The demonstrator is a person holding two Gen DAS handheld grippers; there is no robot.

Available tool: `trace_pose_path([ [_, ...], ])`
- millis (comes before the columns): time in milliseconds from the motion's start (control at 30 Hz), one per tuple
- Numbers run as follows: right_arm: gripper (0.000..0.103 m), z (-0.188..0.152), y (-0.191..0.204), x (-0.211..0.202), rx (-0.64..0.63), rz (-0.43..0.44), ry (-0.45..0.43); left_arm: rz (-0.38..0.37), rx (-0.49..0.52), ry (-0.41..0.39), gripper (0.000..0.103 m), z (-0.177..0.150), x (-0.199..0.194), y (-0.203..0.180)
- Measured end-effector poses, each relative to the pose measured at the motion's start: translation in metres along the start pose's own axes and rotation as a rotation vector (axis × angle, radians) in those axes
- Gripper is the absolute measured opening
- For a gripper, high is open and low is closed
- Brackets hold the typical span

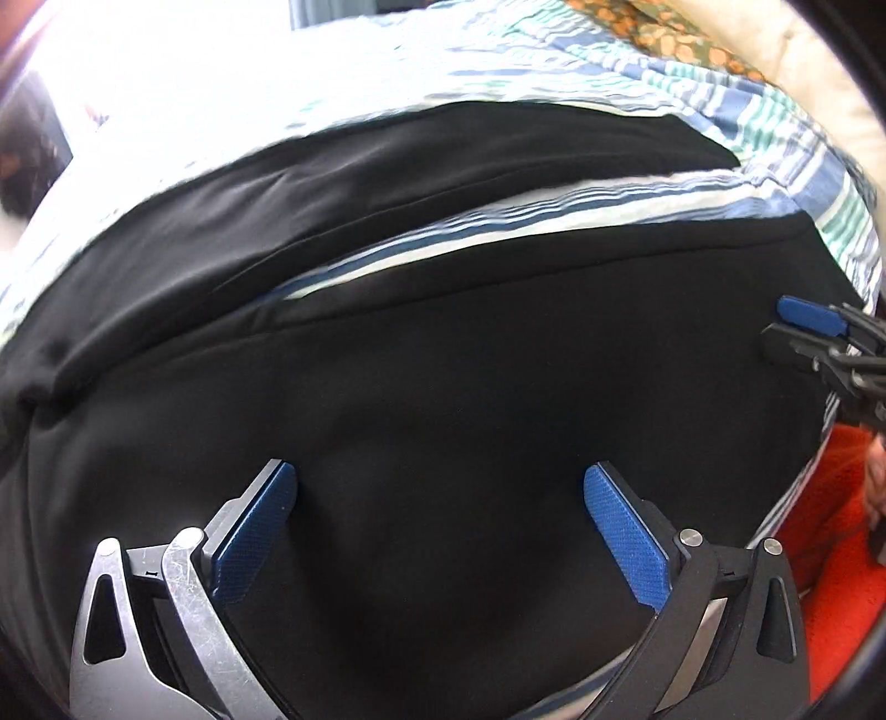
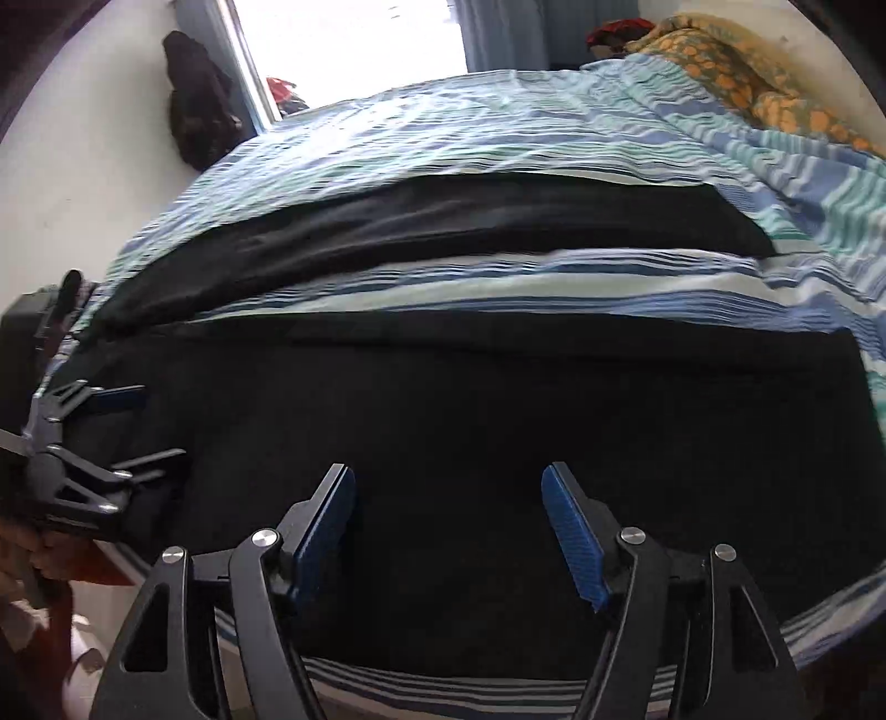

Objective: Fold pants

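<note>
The black pants [image 1: 443, 387] lie spread on a bed covered with a sheet [image 2: 498, 138] striped in blue, green and white. One leg lies along the near edge of the bed, broad and fairly flat. The other leg [image 2: 443, 221] lies farther in toward the middle of the bed, and a strip of the striped sheet shows between the two. The legs meet toward the left end of the bed in both views.

The left tongs [image 1: 440, 482] hang over the near leg with the two blue pads spread wide apart. Only dark cloth shows between them, and nothing is gripped. The right tongs [image 2: 447, 487] are likewise wide open above the same leg near the bed's near edge, with nothing held between the pads.

Each tool shows in the other's view: the right tongs at the far right of the left wrist view, by the leg's end, and the left tongs at the far left of the right wrist view.

A patterned orange blanket [image 2: 747, 72] lies bunched at the far right corner of the bed. A bright window [image 2: 343, 50] stands beyond the far edge.
</note>
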State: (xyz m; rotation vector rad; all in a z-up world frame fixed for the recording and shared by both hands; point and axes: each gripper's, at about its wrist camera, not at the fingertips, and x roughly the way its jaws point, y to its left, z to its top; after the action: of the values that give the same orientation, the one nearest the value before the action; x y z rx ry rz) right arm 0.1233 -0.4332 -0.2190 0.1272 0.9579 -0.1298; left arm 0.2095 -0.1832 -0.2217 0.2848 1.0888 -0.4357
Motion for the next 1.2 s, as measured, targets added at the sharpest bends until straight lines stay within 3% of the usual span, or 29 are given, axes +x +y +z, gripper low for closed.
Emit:
trace_pose_path([
  [100, 0.07, -0.002, -0.018, 0.001, 0.04, -0.042, -0.003, 0.093, -0.067, 0.03, 0.103, -0.013, -0.013, 0.043],
  [200, 0.075, -0.001, -0.012, 0.003, 0.009, -0.059, -0.004, 0.183, -0.197, 0.046, 0.103, -0.021, -0.028, 0.108],
  [300, 0.081, 0.001, -0.007, 0.006, -0.018, -0.081, -0.002, 0.259, -0.342, -0.015, 0.102, -0.003, -0.049, 0.169],
  [400, 0.084, -0.003, -0.011, 0.004, 0.008, -0.06, -0.005, 0.284, -0.441, -0.099, 0.102, 0.028, -0.061, 0.214],
  [467, 0.084, -0.002, -0.01, 0.004, 0.011, -0.064, -0.005, 0.317, -0.493, -0.112, 0.102, 0.043, -0.05, 0.241],
  [533, 0.084, -0.002, -0.008, 0.002, 0.008, -0.071, -0.001, 0.376, -0.547, -0.075, 0.102, 0.049, -0.019, 0.268],
  [600, 0.084, 0.002, -0.007, -0.002, 0.014, -0.077, 0.011, 0.413, -0.602, 0.01, 0.103, 0.035, 0.014, 0.298],
  [633, 0.083, 0.006, -0.005, -0.007, 0.015, -0.09, 0.01, 0.384, -0.614, -0.003, 0.103, 0.023, 0.026, 0.309],
  [700, 0.083, 0.022, 0.002, -0.018, 0.015, -0.081, -0.019, 0.369, -0.587, -0.117, 0.103, 0.005, 0.025, 0.306],
  [767, 0.084, 0.053, 0.019, -0.022, 0.03, 0.028, -0.054, 0.407, -0.565, -0.17, 0.102, -0.003, 0.023, 0.299],
  [867, 0.084, 0.11, 0.066, 0.005, -0.013, 0.227, -0.038, 0.397, -0.571, -0.183, 0.102, -0.004, 0.024, 0.299],
  [1000, 0.084, 0.165, 0.126, 0.077, -0.095, 0.429, 0.041, 0.395, -0.57, -0.188, 0.102, -0.006, 0.016, 0.293],
  [1033, 0.083, 0.172, 0.134, 0.097, -0.127, 0.443, 0.084, 0.394, -0.571, -0.189, 0.102, 0.011, 0.017, 0.282],
  [1100, 0.081, 0.178, 0.133, 0.135, -0.21, 0.395, 0.184, 0.393, -0.571, -0.193, 0.103, 0.014, 0.02, 0.281],
  [1200, 0.057, 0.183, 0.076, 0.151, -0.241, 0.353, 0.188, 0.391, -0.57, -0.204, 0.103, 0.017, 0.027, 0.286],
])
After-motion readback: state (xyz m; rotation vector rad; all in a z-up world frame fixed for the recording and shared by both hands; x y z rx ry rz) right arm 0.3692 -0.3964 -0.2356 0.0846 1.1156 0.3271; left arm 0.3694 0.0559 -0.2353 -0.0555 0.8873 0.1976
